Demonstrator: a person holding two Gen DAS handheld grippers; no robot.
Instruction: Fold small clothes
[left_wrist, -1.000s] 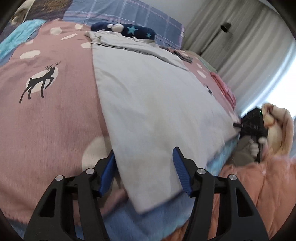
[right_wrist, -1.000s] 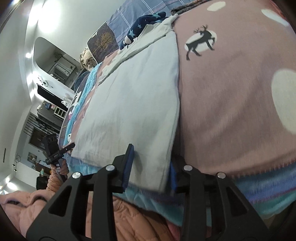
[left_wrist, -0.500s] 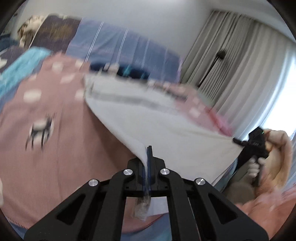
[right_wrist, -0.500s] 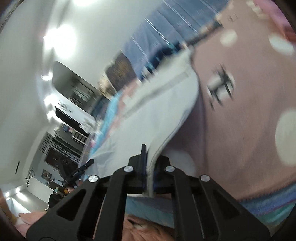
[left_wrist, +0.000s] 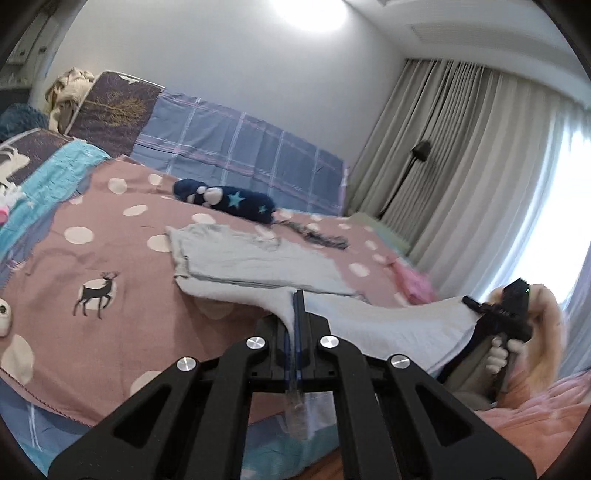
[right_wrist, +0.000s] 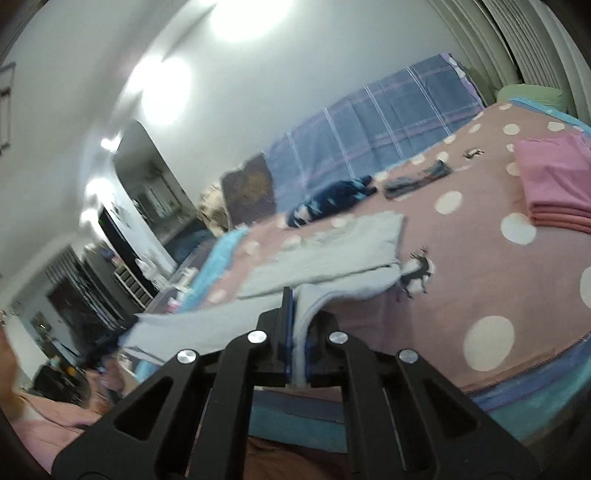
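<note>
Meanwhile, on the pink polka-dot bedspread (left_wrist: 110, 266) a light grey garment (left_wrist: 236, 258) lies partly flat toward the middle of the bed, its near hem lifted clear of the bed's near edge. At the left near corner of that hem, the left claw (left_wrist: 297, 306) is clamped tight on the cloth, blue pads pressed together with a thin fold of grey fabric pinched between them. The raised hem stretches across from there to the right claw (right_wrist: 295, 306), which grips the right near corner the same way, its jaws closed on a slightly thicker fold of fabric. In the left wrist view that right claw shows at the far right, held in a person's hand (left_wrist: 498, 360).

Beyond the garment, toward the bed's far edge, lies a dark blue star-patterned bundle (left_wrist: 229, 201), and just right of it a small dark striped piece (left_wrist: 317, 236). A folded pink stack (right_wrist: 554, 184) rests near the bed's right edge. Grey curtains (left_wrist: 461, 166) hang past the right side.
</note>
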